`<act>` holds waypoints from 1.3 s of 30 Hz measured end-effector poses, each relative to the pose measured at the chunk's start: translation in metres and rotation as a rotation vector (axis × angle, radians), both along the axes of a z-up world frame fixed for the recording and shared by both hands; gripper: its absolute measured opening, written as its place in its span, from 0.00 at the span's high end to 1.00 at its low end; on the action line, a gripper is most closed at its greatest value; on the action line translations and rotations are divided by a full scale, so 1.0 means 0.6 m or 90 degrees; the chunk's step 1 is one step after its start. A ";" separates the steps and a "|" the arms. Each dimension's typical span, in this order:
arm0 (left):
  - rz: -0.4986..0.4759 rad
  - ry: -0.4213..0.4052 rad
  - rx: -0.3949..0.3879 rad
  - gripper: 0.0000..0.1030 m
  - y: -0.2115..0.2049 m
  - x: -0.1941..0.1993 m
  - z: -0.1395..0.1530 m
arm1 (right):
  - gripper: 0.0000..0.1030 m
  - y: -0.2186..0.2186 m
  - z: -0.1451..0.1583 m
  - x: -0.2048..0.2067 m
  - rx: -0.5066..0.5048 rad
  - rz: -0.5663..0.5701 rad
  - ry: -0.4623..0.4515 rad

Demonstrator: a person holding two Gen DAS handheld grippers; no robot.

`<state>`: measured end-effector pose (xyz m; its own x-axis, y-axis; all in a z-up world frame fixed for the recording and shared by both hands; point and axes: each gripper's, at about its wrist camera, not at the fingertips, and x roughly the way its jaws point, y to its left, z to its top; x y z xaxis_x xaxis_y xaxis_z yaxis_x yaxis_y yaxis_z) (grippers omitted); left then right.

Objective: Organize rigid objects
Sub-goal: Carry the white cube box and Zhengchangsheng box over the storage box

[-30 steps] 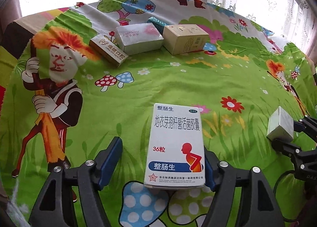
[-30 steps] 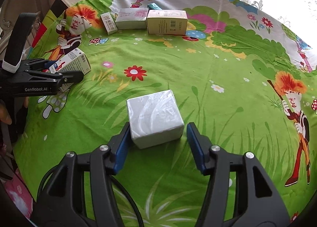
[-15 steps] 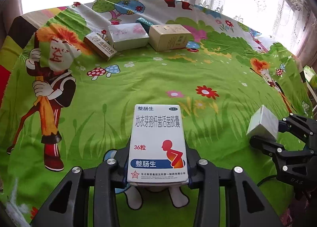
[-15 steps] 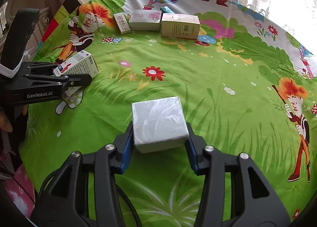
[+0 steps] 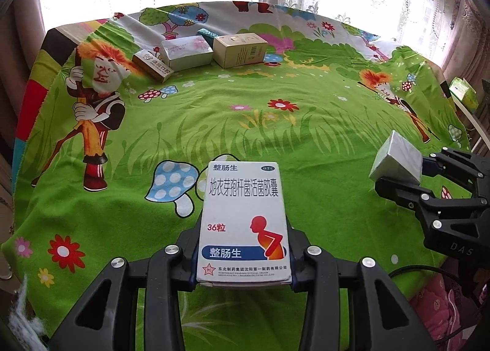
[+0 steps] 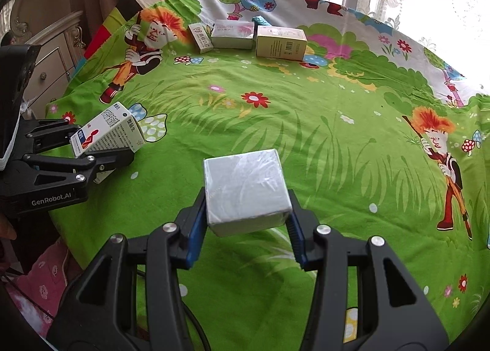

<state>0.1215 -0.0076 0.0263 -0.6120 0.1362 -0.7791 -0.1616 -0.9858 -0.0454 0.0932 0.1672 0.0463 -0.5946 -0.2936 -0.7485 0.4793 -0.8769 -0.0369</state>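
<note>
Both grippers now carry what a second ago merely sat between their spread fingers. We clench the left gripper (image 5: 243,262) on the white medicine box (image 5: 243,222), which then lay flat on the cartoon-print cloth (image 5: 306,142); now it is held above the cloth, printed face up, over the spotted mushroom picture. We clamp the right gripper (image 6: 246,222) on the plastic-wrapped white box (image 6: 245,187), its blue pads (image 6: 196,228) pressing both sides, and it too is raised off the cloth. The medicine box bears black Chinese lettering, a red bent figure and a blue band near its base. The wrapped box is squat, almost square, with glossy creased film. At the cloth's far edge we see a narrow tan box (image 5: 153,66), a grey-white carton (image 5: 186,52) and a beige barcoded carton (image 5: 240,49) in a row.
</note>
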 end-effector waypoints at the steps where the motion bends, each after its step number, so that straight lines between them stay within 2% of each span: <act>1: -0.003 0.001 -0.001 0.60 0.002 0.006 0.002 | 0.51 0.000 0.003 0.007 -0.002 0.000 0.001; 8: -0.030 0.006 -0.004 0.59 0.027 0.046 0.011 | 0.50 0.011 0.019 0.057 -0.006 0.003 0.012; 17: -0.083 0.001 -0.017 0.59 0.082 0.074 0.009 | 0.50 0.042 0.015 0.106 -0.013 -0.005 0.008; 39: -0.245 -0.017 -0.054 0.59 0.234 0.139 0.011 | 0.50 0.204 0.013 0.207 -0.034 -0.124 -0.003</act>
<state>0.2049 0.1326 0.0327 -0.5074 0.2868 -0.8126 -0.5206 -0.8534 0.0239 0.2175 0.2894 0.0540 -0.6408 -0.2124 -0.7378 0.2998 -0.9539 0.0142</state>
